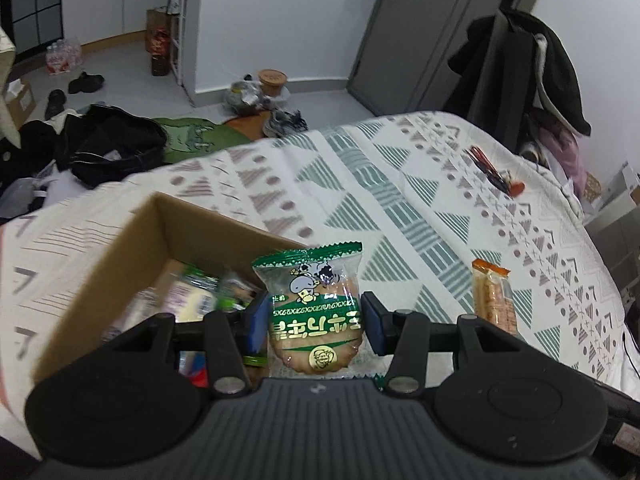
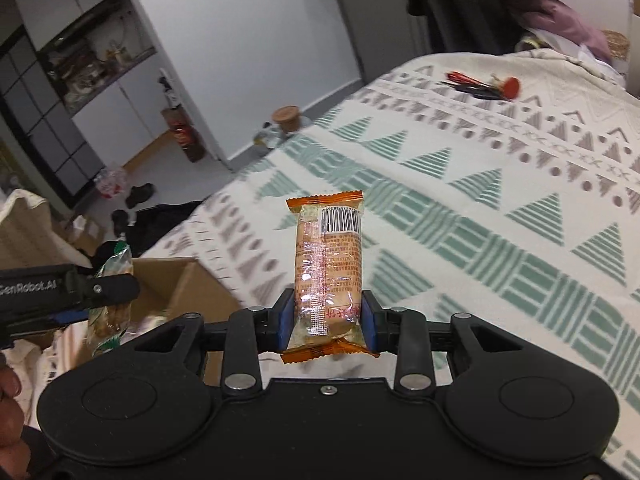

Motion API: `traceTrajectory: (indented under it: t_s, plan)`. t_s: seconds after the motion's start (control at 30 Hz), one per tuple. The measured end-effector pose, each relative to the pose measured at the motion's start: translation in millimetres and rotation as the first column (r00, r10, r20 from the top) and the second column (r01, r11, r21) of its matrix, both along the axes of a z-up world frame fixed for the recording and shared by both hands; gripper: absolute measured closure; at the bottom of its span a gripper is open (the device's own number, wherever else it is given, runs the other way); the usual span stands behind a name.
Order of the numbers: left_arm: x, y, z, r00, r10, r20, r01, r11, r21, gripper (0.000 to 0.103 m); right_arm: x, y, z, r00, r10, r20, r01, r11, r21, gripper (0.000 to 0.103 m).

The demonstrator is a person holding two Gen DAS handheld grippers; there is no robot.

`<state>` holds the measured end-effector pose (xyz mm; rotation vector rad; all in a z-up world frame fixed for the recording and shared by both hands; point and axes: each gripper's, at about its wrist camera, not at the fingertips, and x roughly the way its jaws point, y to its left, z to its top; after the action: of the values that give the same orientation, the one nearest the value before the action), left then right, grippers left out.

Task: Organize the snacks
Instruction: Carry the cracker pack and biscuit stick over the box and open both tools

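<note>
Patterned bedspread [image 2: 460,208] with green and grey triangles covers the bed that carries everything. Above it, the left gripper [image 1: 316,320] clamps a green-wrapped biscuit packet [image 1: 314,304] between its blue pads, raised at the right edge of an open cardboard box [image 1: 132,248] near the bed's near-left corner; other snack wrappers lie blurred inside. The right gripper [image 2: 328,316] clamps an orange-wrapped snack bar [image 2: 328,264] upright, barcode facing the camera, lifted clear of the bedspread to the right of the box. Toward the far right edge lies a bundle of red-and-black items [image 2: 484,84]. Beyond the far edge are clothes, shoes and a grey door [image 1: 432,32].
</note>
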<state>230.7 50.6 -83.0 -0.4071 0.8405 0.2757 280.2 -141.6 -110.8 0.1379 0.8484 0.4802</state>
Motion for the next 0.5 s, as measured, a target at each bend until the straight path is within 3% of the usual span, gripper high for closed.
traceTrajectory:
  t_s: [0.5]
  plan:
    - [-38.5,74.0,12.8,0.996,0.086,0.019,-0.086,0.996,-0.002,0.055,-30.9,56.5,13.1,0.997,0.076,0.005,-0.076,0.995,0.062,0.07]
